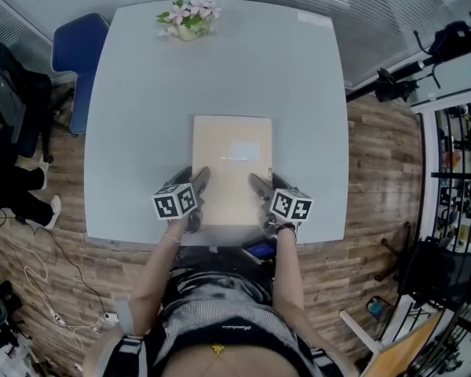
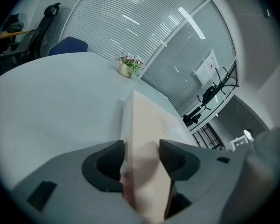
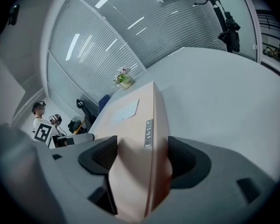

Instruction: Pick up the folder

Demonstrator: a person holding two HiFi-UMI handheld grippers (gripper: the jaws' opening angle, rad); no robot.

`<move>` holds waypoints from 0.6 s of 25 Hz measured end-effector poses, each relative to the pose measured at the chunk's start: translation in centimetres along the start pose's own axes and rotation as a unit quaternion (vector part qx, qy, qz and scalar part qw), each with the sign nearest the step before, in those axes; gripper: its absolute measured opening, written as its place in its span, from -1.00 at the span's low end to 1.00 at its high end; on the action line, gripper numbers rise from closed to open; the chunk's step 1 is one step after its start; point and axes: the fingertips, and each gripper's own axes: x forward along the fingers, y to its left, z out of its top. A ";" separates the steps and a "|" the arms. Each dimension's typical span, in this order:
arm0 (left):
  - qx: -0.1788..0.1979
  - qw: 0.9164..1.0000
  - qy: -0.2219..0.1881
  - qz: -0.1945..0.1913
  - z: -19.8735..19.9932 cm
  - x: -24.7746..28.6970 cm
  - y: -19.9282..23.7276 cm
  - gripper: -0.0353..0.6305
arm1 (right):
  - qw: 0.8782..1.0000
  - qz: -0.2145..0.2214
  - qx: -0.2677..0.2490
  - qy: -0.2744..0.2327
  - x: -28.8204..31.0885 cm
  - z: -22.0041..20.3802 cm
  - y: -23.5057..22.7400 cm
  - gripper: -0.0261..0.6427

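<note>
folder: flat on table, lower centre of frame | left gripper: pinching near left corner | right gripper: pinching near right corner | reason: paired corner grip, likely to keep lift level, no sag or twist

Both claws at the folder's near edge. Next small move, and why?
Probably raise both together, level: the left claw and right claw each look shut on the near edge of the folder, which lies flat on the table.

Flower pot at table's far edge; blue chair beside.
</note>
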 end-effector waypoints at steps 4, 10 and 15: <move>-0.008 1.000 -0.015 0.005 0.7 -1.4 -0.4 -0.20 | 1.000 0.008 0.003 -0.005 -1.0 0.3 1.3 0.06; 0.022 0.998 -0.057 -0.007 3.7 -4.2 -3.5 -0.21 | 0.999 0.014 -0.012 -0.046 -4.0 3.1 3.6 0.06; 0.044 0.995 -0.088 -0.026 6.2 -6.0 -6.5 -0.21 | 0.996 0.016 -0.025 -0.082 -7.0 5.7 5.1 0.06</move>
